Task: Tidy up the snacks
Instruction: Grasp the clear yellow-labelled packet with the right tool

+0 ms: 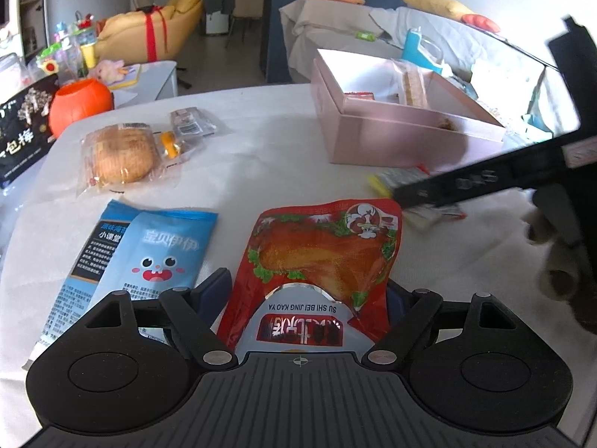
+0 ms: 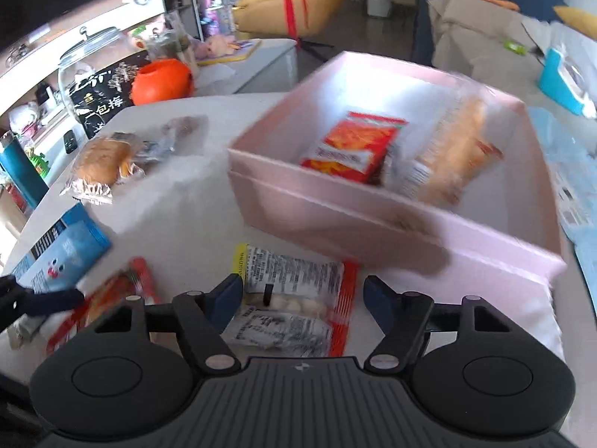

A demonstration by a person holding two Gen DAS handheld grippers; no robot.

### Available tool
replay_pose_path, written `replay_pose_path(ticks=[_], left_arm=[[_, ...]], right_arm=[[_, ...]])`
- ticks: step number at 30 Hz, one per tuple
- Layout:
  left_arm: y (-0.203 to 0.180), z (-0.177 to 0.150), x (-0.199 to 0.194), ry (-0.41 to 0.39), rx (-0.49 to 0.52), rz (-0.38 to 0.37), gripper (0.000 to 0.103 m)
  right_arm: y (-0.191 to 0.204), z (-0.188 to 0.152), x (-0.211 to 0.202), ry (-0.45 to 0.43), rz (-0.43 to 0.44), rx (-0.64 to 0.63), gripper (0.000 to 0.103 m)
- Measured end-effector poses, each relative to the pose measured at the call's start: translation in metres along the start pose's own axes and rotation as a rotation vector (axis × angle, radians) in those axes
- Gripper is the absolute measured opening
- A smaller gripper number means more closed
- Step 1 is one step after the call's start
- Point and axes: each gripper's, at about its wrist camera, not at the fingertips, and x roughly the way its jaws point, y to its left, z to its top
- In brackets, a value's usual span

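My left gripper (image 1: 304, 291) is open with its jaws on either side of a red roast-duck packet (image 1: 324, 254) that lies flat on the white table. My right gripper (image 2: 298, 293) is open just above a clear packet with a red strip (image 2: 291, 306) that lies on the table in front of the pink box (image 2: 429, 224). The pink box holds a red snack packet (image 2: 354, 145) and a wrapped bread packet (image 2: 459, 149). The right gripper's arm shows in the left wrist view (image 1: 485, 179). The red duck packet also shows in the right wrist view (image 2: 108, 298).
A blue cartoon packet (image 1: 141, 254), a wrapped round bread (image 1: 119, 153) and a small clear packet (image 1: 190, 123) lie on the table. An orange pumpkin pot (image 1: 80, 104) and a black bag (image 1: 22, 138) stand at the far left edge. A blue item (image 2: 563, 78) lies beyond the box.
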Motion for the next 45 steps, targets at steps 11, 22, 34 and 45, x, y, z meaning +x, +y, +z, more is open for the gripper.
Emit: replay_pose_path(ticks=[11, 22, 34, 45], left_arm=[[0.0, -0.003, -0.003, -0.005, -0.003, -0.009, 0.087], [0.001, -0.003, -0.003, -0.001, -0.001, -0.01, 0.087], [0.0, -0.003, -0.002, 0.003, 0.006, -0.009, 0.087], [0.007, -0.004, -0.007, 0.023, 0.005, -0.056, 0.086]], right_arm=[[-0.016, -0.035, -0.048, 0.025, 0.098, 0.003, 0.074], [-0.025, -0.044, -0.046, -0.027, -0.025, -0.021, 0.074], [0.008, -0.031, -0.06, -0.083, 0.139, -0.107, 0.076], [0.004, 0.003, -0.001, -0.013, 0.128, -0.153, 0.087]])
